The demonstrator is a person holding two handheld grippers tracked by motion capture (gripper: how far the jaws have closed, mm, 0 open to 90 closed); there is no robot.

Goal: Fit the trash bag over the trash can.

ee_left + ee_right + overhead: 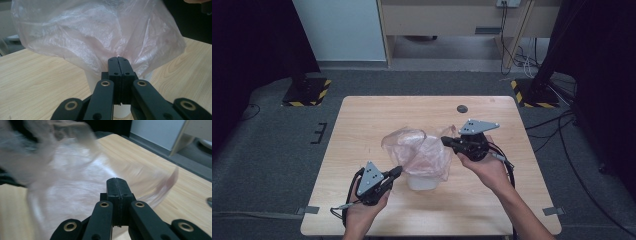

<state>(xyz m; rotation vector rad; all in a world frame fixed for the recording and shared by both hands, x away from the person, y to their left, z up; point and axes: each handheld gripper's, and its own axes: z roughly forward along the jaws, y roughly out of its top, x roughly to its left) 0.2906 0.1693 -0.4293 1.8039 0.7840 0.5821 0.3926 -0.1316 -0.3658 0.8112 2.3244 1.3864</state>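
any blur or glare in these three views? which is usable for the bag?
High view: sharp, even light, dark corners; the plastic bag reads clearly over the white cup. Left gripper view: crisp, soft sheen on the bag, left tool shut on its edge, no real glare. Right gripper view: heavy motion smear across the bag; the right tool itself stays sharp. Use the first two.

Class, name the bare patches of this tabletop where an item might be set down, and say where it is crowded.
Free: the far left corner of the light wooden table and its near edge between the forearms. Crowded: the centre, around the thin pinkish plastic bag over the white cup.
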